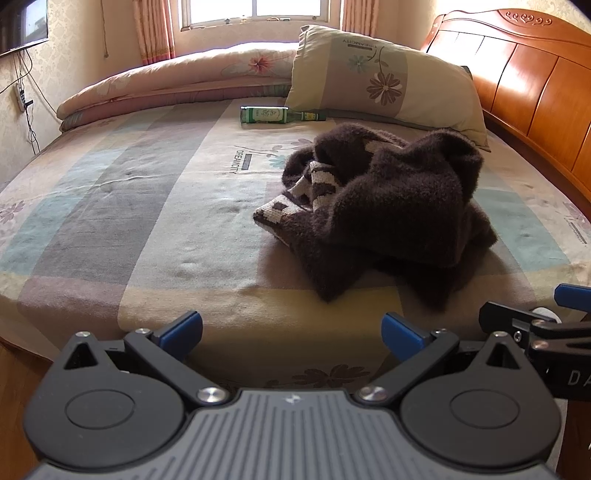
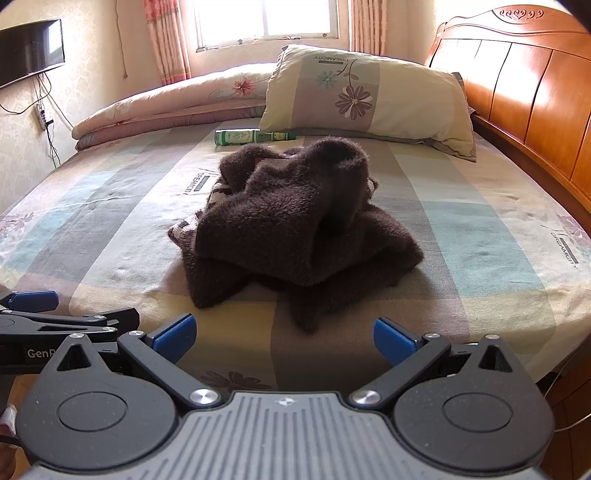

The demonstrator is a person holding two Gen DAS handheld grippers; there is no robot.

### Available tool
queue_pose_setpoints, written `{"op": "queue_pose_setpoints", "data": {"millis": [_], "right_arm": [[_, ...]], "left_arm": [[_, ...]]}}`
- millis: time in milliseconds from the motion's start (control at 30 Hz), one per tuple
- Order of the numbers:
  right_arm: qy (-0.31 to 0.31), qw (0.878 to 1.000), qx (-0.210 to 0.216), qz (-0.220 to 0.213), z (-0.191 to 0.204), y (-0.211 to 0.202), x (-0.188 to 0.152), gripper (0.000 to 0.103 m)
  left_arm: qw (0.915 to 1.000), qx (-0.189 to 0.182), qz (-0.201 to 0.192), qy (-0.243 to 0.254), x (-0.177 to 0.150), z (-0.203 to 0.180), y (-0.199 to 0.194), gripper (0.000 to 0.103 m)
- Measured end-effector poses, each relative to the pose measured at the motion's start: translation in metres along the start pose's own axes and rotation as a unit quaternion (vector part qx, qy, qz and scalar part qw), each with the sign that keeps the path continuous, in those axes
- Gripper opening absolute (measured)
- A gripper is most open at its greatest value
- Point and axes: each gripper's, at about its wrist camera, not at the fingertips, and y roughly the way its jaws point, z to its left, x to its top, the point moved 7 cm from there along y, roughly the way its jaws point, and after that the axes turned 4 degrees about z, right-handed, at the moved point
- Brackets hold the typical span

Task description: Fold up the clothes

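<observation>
Your left gripper [image 1: 291, 334] is spread wide with nothing between its blue fingertips [image 1: 183, 330]. It hangs over the near edge of the bed [image 1: 147, 206] and touches nothing. Your right gripper [image 2: 284, 338] is spread wide too, and it holds nothing. It also sits at the near edge of the bed, just beside the left one.

The fuzzy brown sweater [image 2: 295, 221] lies in a lumpy heap on the bed, closer to the near edge than to the far edge. It is not folded. A bit of light and brown pattern [image 1: 295, 199] peeks out on its left side. Neither gripper touches the sweater.

Past the heap, a green bottle [image 1: 275, 115] lies on its side, near the far edge. A big flowered pillow [image 2: 369, 96] leans by the wooden headboard [image 2: 535, 92] on the right. A rolled quilt [image 1: 177, 85] runs along the far edge under the window [image 2: 266, 18].
</observation>
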Motion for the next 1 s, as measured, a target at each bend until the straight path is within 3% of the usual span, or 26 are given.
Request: {"op": "queue_pose_setpoints", "data": {"millis": [500, 1000], "right_arm": [[-0.01, 1.0, 0.002, 0.0, -0.001, 0.006, 0.007, 0.103], [-0.019, 0.999, 0.024, 0.026, 0.0, 0.04, 0.023, 0.103]], "left_arm": [[0.9997, 0.006, -0.021, 0.006, 0.011, -0.001, 0.0, 0.102], [1.0, 0.007, -0.004, 0.003, 0.027, 0.001, 0.029, 0.102]]}}
